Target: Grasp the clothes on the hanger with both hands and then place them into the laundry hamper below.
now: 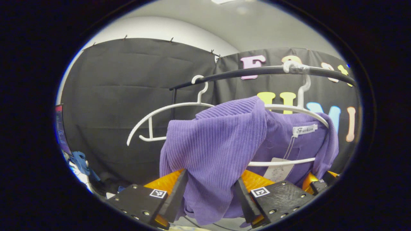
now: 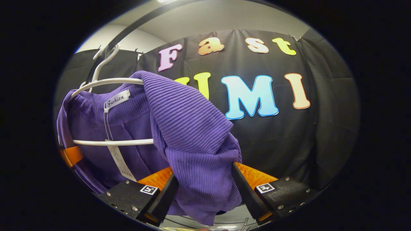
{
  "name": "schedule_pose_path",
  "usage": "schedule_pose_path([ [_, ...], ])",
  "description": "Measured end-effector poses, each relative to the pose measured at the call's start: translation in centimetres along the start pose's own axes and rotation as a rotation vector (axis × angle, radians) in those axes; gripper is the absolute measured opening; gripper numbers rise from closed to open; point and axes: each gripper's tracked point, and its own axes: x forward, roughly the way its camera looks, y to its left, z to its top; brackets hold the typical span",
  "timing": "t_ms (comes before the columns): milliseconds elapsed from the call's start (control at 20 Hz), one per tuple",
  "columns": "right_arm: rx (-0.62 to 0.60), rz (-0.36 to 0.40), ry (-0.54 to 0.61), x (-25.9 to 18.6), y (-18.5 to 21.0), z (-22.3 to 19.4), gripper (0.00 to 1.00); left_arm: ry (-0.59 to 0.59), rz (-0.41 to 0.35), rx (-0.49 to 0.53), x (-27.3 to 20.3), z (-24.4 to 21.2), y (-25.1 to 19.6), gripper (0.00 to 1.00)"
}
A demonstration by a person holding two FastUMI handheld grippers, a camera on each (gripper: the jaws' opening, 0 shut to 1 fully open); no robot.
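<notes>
Purple ribbed knit garment (image 1: 218,150): draped on a white plastic hanger (image 1: 298,110), which hooks over a black horizontal rail (image 1: 257,72) in front of the black cloth wall. The garment's width runs along the hanger's arms; its length hangs downward. A white neck label (image 1: 304,129) and a pale paper tag (image 1: 277,170) on a string show at the inside of the collar, so the neck opening faces the cameras.

Left gripper (image 1: 210,195): in the left gripper view, both fingers press on a bunched shoulder fold of the garment, which fills the gap between them and spills below.

Right gripper (image 2: 204,195): in the right gripper view, both fingers clamp the opposite shoulder fold (image 2: 192,134), the ribbed cloth rising from the fingers up over the hanger's arm (image 2: 109,82). The hanger's lower crossbar (image 2: 112,142) runs level behind the fold.

Second white plastic hanger (image 1: 160,118): bare, on the same rail, just beside the garment in the left gripper view.

Blue cloth item (image 1: 80,162): low at the far left edge of the left gripper view, too small to identify.
</notes>
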Motion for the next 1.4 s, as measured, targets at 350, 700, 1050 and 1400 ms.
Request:
schedule_pose_path([
  [350,0.064,0.121,0.007,-0.1,0.1,1.2,0.41,-0.055,-0.046,-0.021,-0.6,1.2,1.4,0.31],
  [700,0.027,0.197,0.018,-2.5,0.0,1.7,0.0,-0.109,-0.198,-0.03,-1.9,2.3,1.9,0.07],
  [1050,-0.003,0.056,-0.061,-3.8,-2.8,4.2,0.0,-0.172,-0.301,-0.089,-4.0,6.2,5.5,0.06],
  [1400,-0.032,-0.063,-0.125,-3.6,-4.4,5.7,0.0,-0.241,-0.332,-0.087,-2.8,10.0,8.6,0.1],
])
